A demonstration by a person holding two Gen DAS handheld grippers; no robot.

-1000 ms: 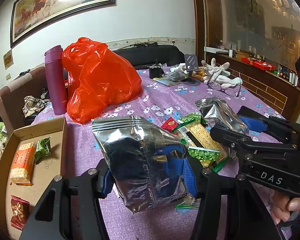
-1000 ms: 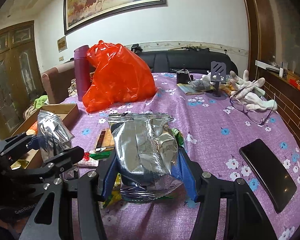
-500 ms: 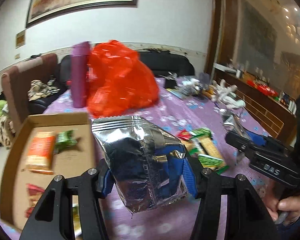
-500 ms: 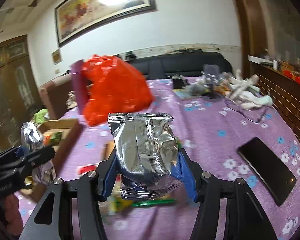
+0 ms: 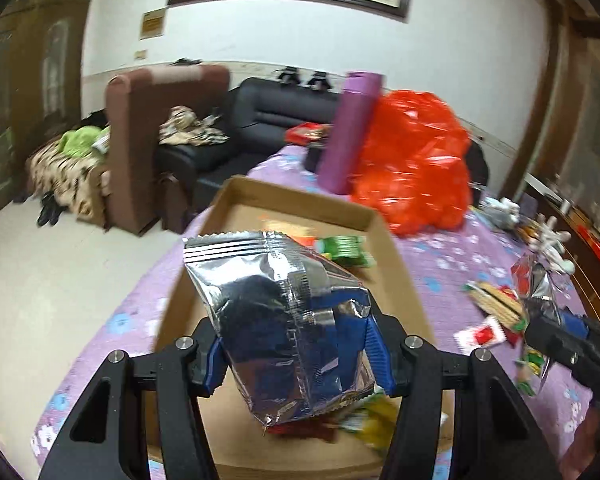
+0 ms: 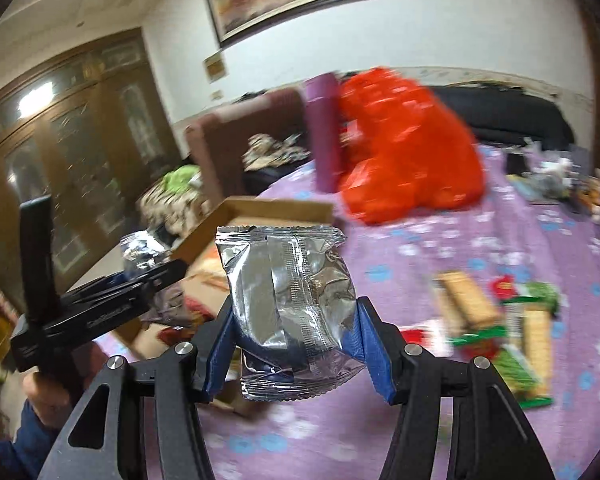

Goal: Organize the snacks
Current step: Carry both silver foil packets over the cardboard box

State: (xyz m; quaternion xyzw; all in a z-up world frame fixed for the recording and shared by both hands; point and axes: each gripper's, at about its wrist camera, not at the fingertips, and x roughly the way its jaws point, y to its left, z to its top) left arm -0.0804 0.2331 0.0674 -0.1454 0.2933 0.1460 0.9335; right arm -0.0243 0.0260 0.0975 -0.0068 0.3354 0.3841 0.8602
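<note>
My left gripper [image 5: 296,344] is shut on a silver foil snack bag [image 5: 276,300] and holds it above the open cardboard box [image 5: 380,220], which holds a green packet [image 5: 344,250] and other snacks. My right gripper [image 6: 296,332] is shut on a second silver foil snack bag [image 6: 288,292], held over the purple tablecloth just right of the box [image 6: 276,204]. Each gripper also shows in the other's view: the right gripper [image 5: 540,312] and the left gripper [image 6: 168,272].
Loose cracker packs and green and red packets [image 6: 496,312] lie on the purple flowered tablecloth [image 6: 440,248]. A red plastic bag [image 5: 416,160] and a purple flask [image 5: 352,128] stand behind the box. Sofas and the floor lie beyond the table's left edge.
Both grippers have swung left with their foil bags. The left one now hangs over the cardboard box; the right one has come closer to the box.
</note>
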